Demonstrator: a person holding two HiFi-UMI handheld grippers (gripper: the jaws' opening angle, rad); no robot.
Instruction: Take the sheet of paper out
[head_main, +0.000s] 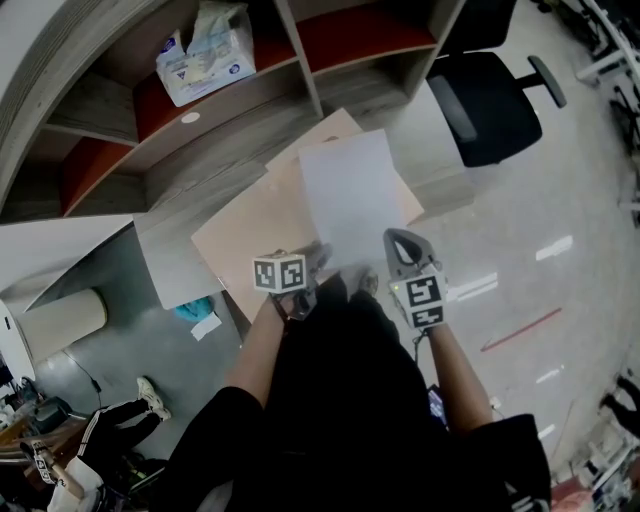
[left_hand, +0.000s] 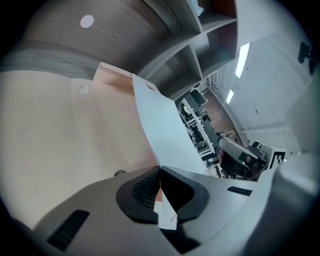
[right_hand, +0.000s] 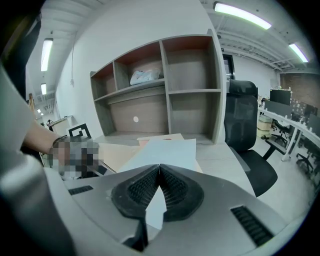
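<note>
Both claws are clamped shut on the sheet of paper (head_main: 350, 190) at its near edge: left claw (left_hand: 160, 170) on one corner, right claw (right_hand: 160, 167) on the other. The sheet lies center frame over a tan envelope (head_main: 255, 235) on the desk (head_main: 225, 155). There's open floor to the right by the chair (head_main: 490, 105).

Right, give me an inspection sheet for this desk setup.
Surface: grey wood-grain desk under a shelf unit.
Job's things: white sheet lies on top of the beige envelope.
Clutter: white package on a shelf; blue item on the floor.
Grippers: left gripper shut on the white sheet's near edge, with a beige sliver also between its pads; right gripper shut on the same sheet.
Cables: thin cable on the floor, lower left.
Surroundings: black office chair at right; another person lower left.
</note>
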